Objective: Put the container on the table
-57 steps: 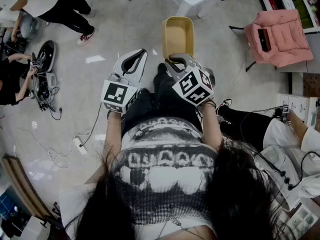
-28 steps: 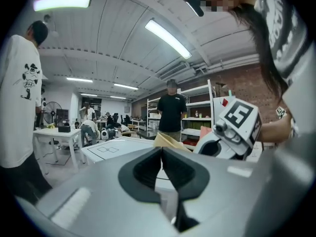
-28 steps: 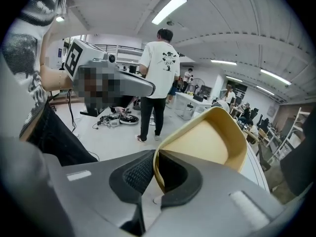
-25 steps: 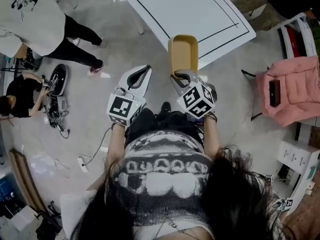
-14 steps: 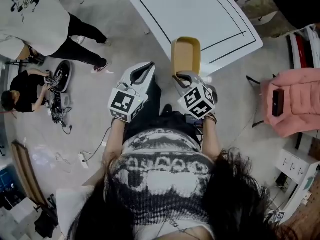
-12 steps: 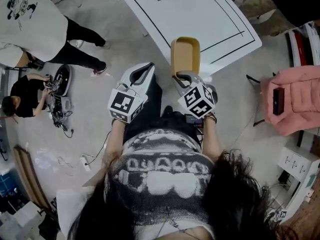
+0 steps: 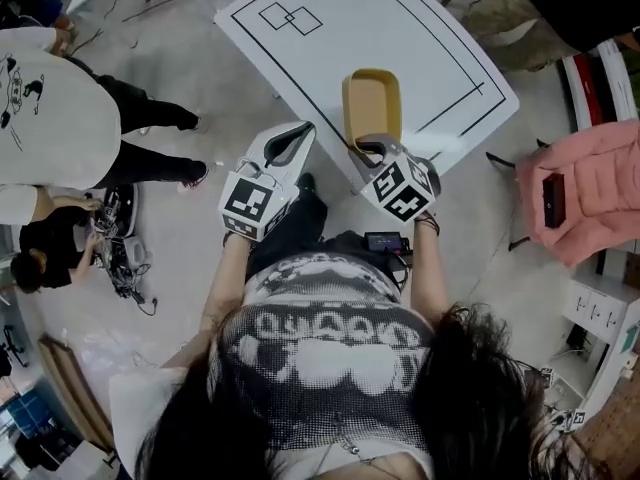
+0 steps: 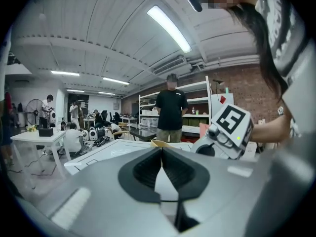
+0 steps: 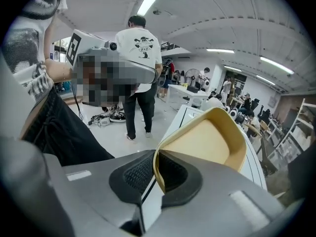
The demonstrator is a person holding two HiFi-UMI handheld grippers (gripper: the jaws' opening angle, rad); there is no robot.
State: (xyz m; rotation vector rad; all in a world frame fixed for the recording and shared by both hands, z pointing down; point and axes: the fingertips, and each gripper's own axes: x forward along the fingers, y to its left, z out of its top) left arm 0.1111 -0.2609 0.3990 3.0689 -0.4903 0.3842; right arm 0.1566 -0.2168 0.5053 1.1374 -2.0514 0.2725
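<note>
The right tongs clamp one yellow container by one table; left tongs together.

Grey floor, brick wall, ceiling strip light.

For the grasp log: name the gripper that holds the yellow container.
The right gripper: its jaws are clamped on the near rim of the yellow container. The left gripper has its jaws together with nothing between them.

From my console, the container's near end disappears behind the right gripper; the table's far side runs off the head view's top edge, and a pink jacket is cropped at right.
</note>
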